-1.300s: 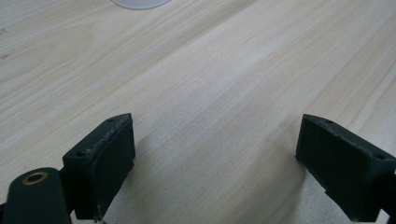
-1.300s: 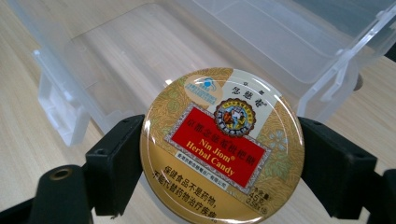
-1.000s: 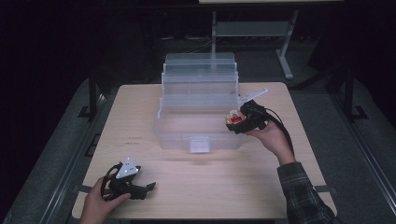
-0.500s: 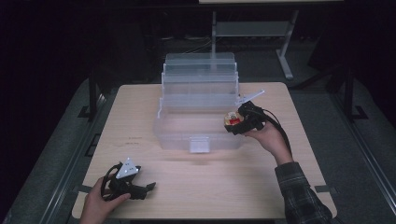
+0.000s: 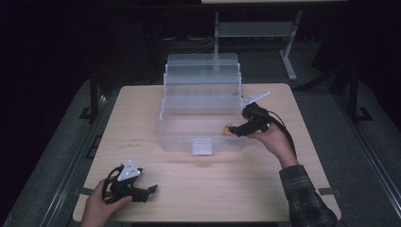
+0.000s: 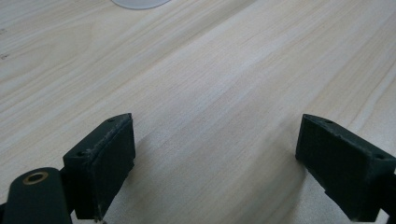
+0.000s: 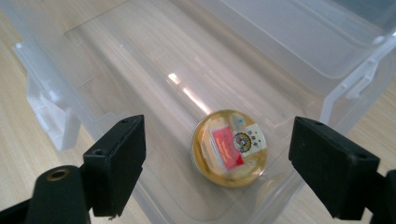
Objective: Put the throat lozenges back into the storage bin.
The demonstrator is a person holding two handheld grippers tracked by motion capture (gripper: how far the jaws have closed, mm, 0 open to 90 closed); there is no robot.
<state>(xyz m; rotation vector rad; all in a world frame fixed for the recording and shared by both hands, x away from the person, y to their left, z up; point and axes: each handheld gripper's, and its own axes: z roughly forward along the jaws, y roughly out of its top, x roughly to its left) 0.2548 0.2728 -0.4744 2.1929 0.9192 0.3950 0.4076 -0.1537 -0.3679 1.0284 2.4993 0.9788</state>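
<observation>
- hovering over the right front corner of the clear plastic box (image 5: 201,127), the right gripper (image 7: 217,161) has its jaws spread wide, pressing on nothing; they have just been opening.
- the round gold tin (image 7: 229,148) lies flat on the box floor between the jaws, touching neither pad, near the front wall.
- the stepped clear trays (image 5: 202,75) rise behind.
- the left gripper (image 6: 215,163) rests low on the bare wooden table (image 5: 213,189), jaws wide, well apart from the box.
</observation>
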